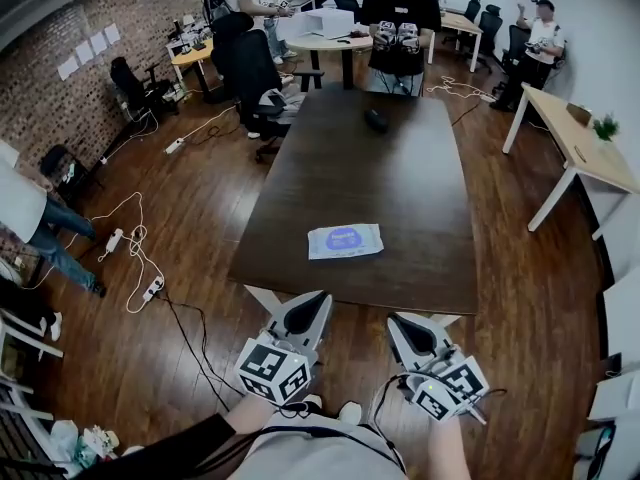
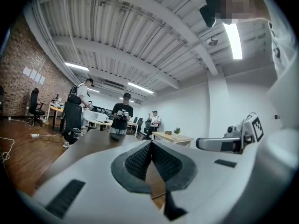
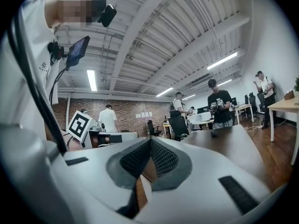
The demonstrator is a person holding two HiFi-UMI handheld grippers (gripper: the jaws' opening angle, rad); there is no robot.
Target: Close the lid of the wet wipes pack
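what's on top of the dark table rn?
A wet wipes pack by the near edge and a small dark object at the far end. Whatever lies under the pack is hidden.

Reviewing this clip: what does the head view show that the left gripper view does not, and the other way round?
Only the head view: the wet wipes pack, lying flat on the table's near half, and the left gripper's marker cube.
Only the left gripper view: the ceiling lights, and that gripper's jaws up close, pressed together with nothing between them.
Both: the dark table, the small dark object at its far end, the person in black behind it, and the right gripper.
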